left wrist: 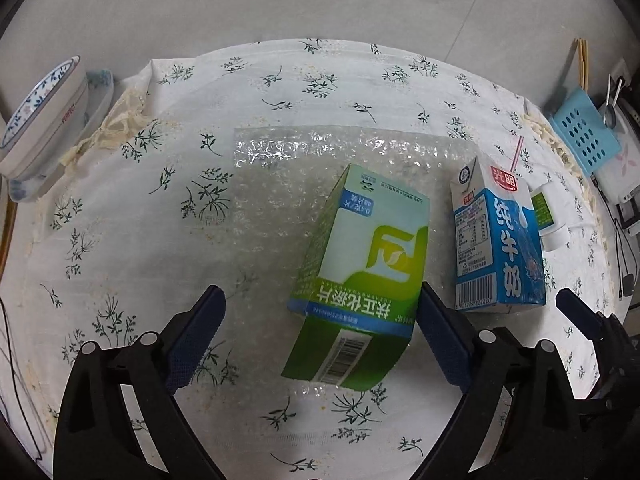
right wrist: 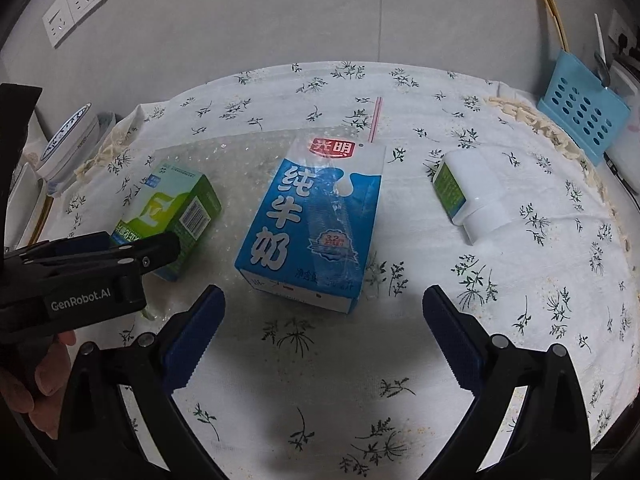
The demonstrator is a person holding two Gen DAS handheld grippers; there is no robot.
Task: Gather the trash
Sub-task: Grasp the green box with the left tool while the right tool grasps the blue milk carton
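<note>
A green medicine box (left wrist: 360, 276) lies tilted on a sheet of bubble wrap (left wrist: 280, 168). My left gripper (left wrist: 320, 300) stands open around the box's near end; its right pad is close to the box's edge and its left pad is well clear. To the right stands a blue and white milk carton (right wrist: 312, 216) with a striped straw (right wrist: 374, 120). My right gripper (right wrist: 324, 300) is open, with the carton's base just beyond its fingertips. A small white bottle (right wrist: 468, 192) with a green label lies further right.
A floral tablecloth (right wrist: 400, 360) covers the table. Stacked blue-patterned bowls (left wrist: 44, 120) sit at the far left, and a blue perforated basket (right wrist: 584, 120) with utensils at the far right. A hand (right wrist: 40, 384) holds the left gripper. Cables hang off the right edge.
</note>
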